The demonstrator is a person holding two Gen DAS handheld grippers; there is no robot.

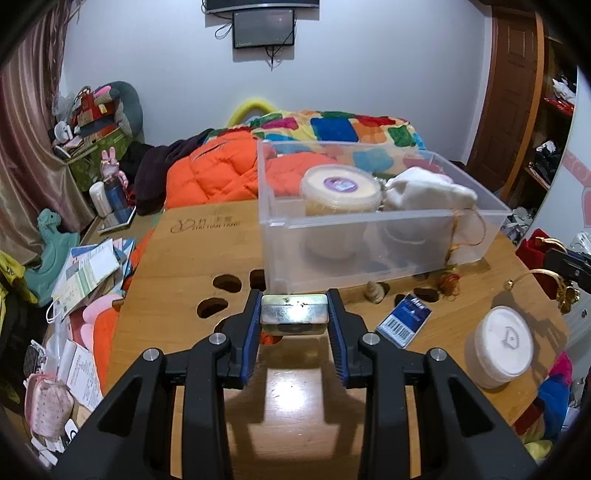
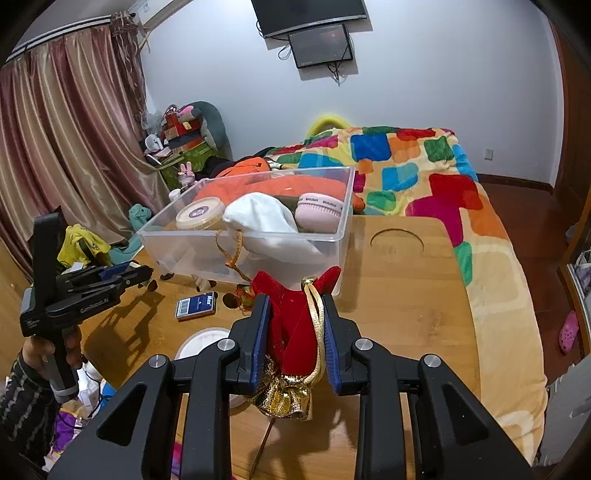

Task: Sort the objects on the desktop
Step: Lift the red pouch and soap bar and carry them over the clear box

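The left claw [image 1: 294, 314] pinches a shiny tin [image 1: 294, 313] and the right claw [image 2: 295, 334] squeezes a red pouch [image 2: 291, 325]; either could bump the clear box [image 1: 369, 236] wall and drop.

1. Patchwork blanket [image 2: 417, 173]: multicoloured, spread over the bed behind the wooden table [image 2: 406, 295].
2. Orange quilted jacket [image 1: 214, 173]: lies on the bed, touching the blanket's left edge.
3. Curtain [image 2: 62, 140]: striped pink-brown, hangs at the left wall.
4. Dark screen [image 2: 319, 44]: wall-mounted below a larger monitor [image 2: 310, 14], cables hanging beneath.
5. Wooden door [image 1: 513, 92]: at the right.
6. Teal dinosaur toy [image 1: 51, 240]: stands left of the table, beside loose papers [image 1: 88, 273].
7. Pink clog [image 2: 568, 330]: on the floor at the right.
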